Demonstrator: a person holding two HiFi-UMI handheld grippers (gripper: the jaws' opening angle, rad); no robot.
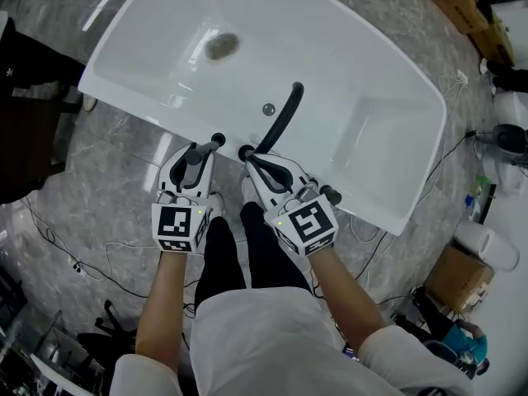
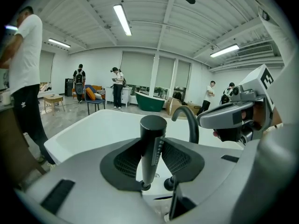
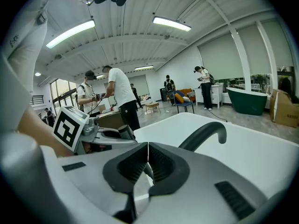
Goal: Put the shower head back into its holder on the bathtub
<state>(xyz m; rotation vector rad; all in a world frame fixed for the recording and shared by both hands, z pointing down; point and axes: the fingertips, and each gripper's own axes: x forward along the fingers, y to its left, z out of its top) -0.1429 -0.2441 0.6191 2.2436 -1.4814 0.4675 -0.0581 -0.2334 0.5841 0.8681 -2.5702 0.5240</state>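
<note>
The white bathtub [image 1: 355, 64] lies crosswise ahead, its near rim [image 1: 161, 114] just past my grippers. A slim black shower head [image 2: 150, 157] stands upright between the left gripper's [image 1: 200, 153] pads, and the jaws are shut on it. Its round end [image 1: 218, 139] points at the tub's rim beside the curved black spout [image 1: 280, 120]. I cannot make out the holder. The right gripper [image 1: 257, 160] sits at the spout's base [image 1: 246, 152]. Its fingertips touch in the right gripper view [image 3: 148, 146], with nothing clearly between them.
A drain [image 1: 221, 46] marks the tub floor and a round overflow [image 1: 268, 109] sits on its wall. Cables [image 1: 74, 262] trail over the marble floor. Cardboard boxes [image 1: 462, 275] stand at the right. People and a green tub [image 2: 150, 101] are far behind.
</note>
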